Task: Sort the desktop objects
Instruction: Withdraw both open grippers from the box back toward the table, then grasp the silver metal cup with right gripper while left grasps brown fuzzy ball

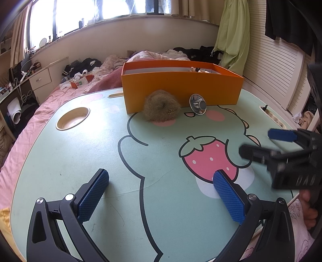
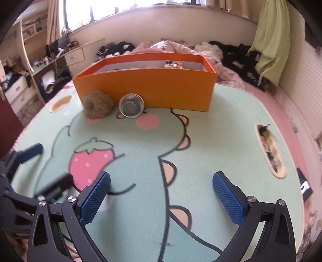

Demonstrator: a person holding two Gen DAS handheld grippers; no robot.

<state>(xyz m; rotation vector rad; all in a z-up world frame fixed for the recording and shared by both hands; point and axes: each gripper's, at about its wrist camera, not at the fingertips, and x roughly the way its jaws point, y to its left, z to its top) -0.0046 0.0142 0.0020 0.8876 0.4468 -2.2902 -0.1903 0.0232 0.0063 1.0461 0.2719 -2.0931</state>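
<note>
Bedroom lap table (image 1: 84, 153), orange box (image 1: 181, 88), no legible writing, both tongs (image 1: 161, 193) (image 2: 161, 193) apart

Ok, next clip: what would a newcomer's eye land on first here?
The bright orange box at the table's far side, a few small items showing inside. Against its front wall sit a brown furry ball and, right of it, a shiny round metal piece. Nearer, both claws hang open over the cartoon strawberry table.

Bright windows (image 1: 80, 12), cluttered bed (image 2: 181, 46), green curtain (image 1: 233, 34), white drawers (image 1: 40, 79).
</note>
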